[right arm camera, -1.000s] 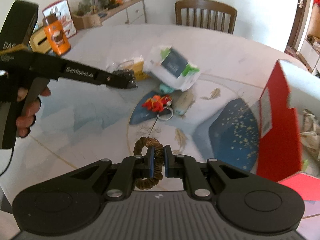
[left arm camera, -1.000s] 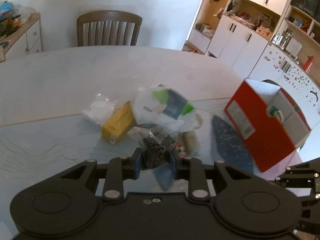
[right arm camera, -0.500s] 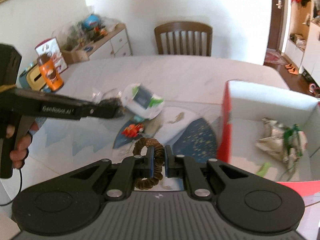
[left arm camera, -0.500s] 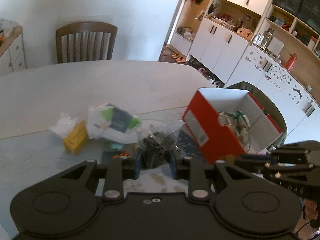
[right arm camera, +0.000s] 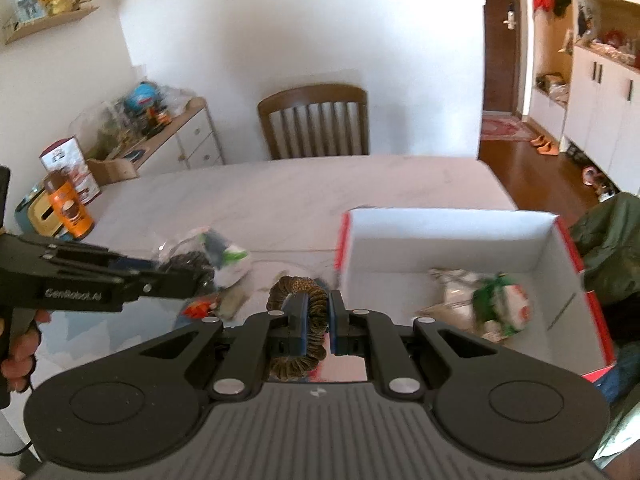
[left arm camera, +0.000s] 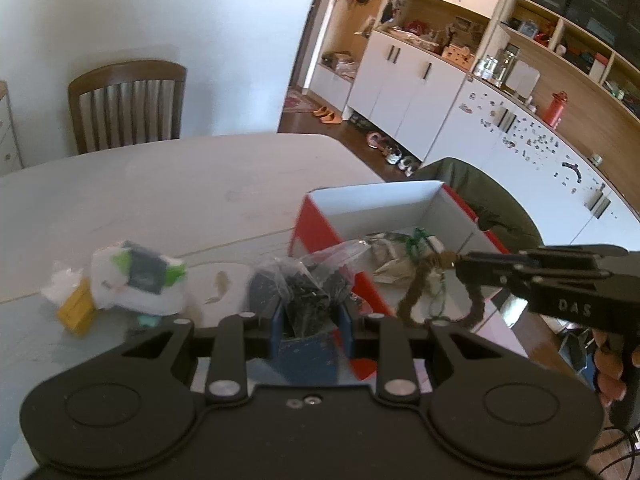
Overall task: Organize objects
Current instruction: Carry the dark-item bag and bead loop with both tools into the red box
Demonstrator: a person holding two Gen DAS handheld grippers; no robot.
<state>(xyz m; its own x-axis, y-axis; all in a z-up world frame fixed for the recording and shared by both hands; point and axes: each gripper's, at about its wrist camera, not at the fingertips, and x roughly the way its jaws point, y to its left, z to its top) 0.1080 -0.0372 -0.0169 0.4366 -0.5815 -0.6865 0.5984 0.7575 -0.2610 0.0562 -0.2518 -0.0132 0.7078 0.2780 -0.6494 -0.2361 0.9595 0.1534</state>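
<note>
Left wrist view: left gripper [left arm camera: 310, 318] clamped on a clear plastic bag [left arm camera: 308, 280] w/ dark bits inside, held up just in front of the red box [left arm camera: 320, 232]. Box is open, white inside, sits on the table [left arm camera: 160, 184]; crumpled wrappers [left arm camera: 394, 256] lie in it. Right gripper [left arm camera: 456, 260] comes in from the right over the box, a brown braided ring [left arm camera: 416, 292] hanging from its tips. Left on the table: white packet [left arm camera: 136, 280] touching a yellow box [left arm camera: 76, 308]. Chair [left arm camera: 128, 104] at the far edge.

Right wrist view: right gripper [right arm camera: 318, 320] pinched shut on the ring [right arm camera: 304, 320], box [right arm camera: 448, 220] ahead & right, wrappers [right arm camera: 480, 300] blurred inside. Left gripper [right arm camera: 200, 276] at left w/ the bag [right arm camera: 180, 258], a hand [right arm camera: 20, 356] on its handle. Orange can [right arm camera: 68, 208] near the table's left edge.
</note>
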